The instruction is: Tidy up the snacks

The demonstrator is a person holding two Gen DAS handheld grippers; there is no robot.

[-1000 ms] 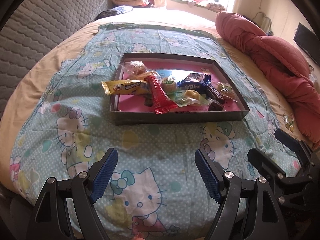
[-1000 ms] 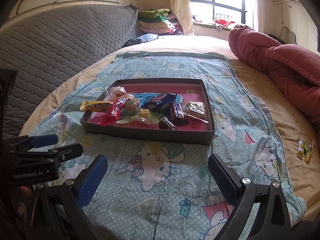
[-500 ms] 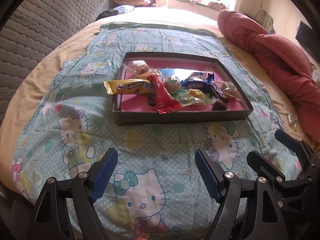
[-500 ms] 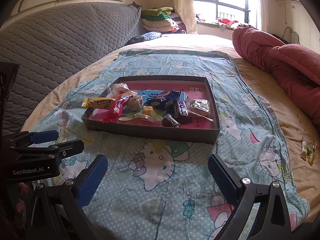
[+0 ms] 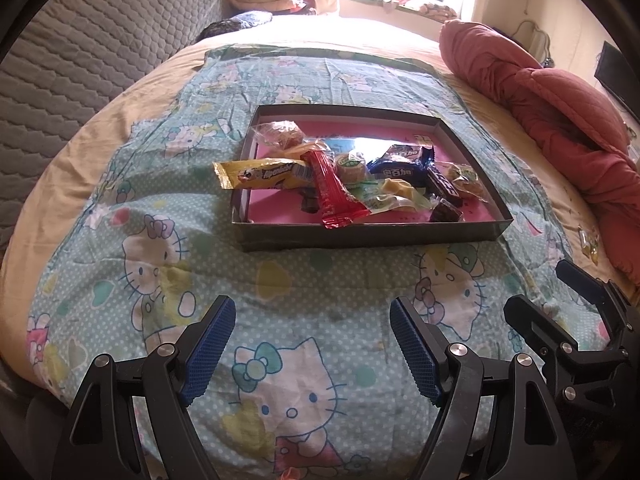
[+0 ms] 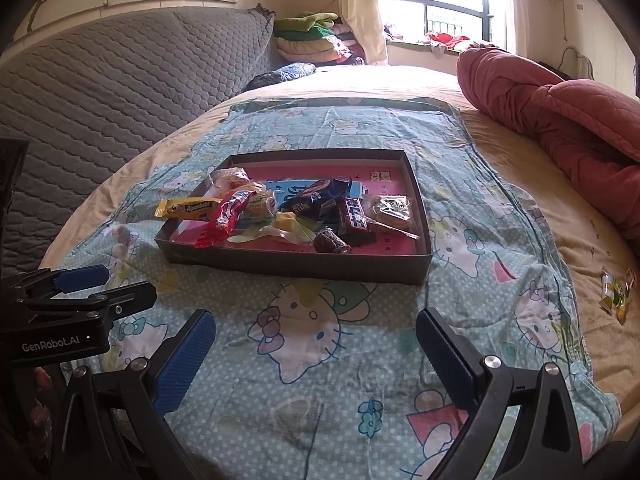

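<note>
A shallow dark box [image 5: 360, 236] with a pink floor sits on a light blue cartoon-cat blanket [image 5: 280, 360] spread over a bed [image 6: 592, 232], and the snacks lie heaped inside it. A yellow bar wrapper [image 5: 262, 174] rests across the box's left wall with its end poking out over the blanket; just beside it a red packet [image 5: 330, 190] slants toward the near wall. Behind the red packet is a small round green-labelled sweet [image 5: 351, 168], and to its right a dark blue packet [image 5: 400, 165] lies near the middle of the box. A clear bag with a brownish pastry [image 5: 280, 136] sits in the far left corner, a pale yellow-green wrapper [image 5: 394, 196] lies in front of the blue packet, and a dark brown chocolate piece [image 5: 445, 213] rests close to the near wall on the right side. One more wrapped candy [image 6: 616, 292] lies outside the box, well apart from it, on the tan sheet by the blanket's right edge. The left tongs [image 5: 312, 344] hover over the blanket in front of the box, spread wide and holding nothing. The right tongs [image 6: 316, 352] hang likewise over the blanket on the near side of the box, also wide apart and empty. A rolled red quilt [image 6: 560, 112] lies along the right side of the bed, and a grey quilted headboard [image 6: 100, 88] rises on the left.
</note>
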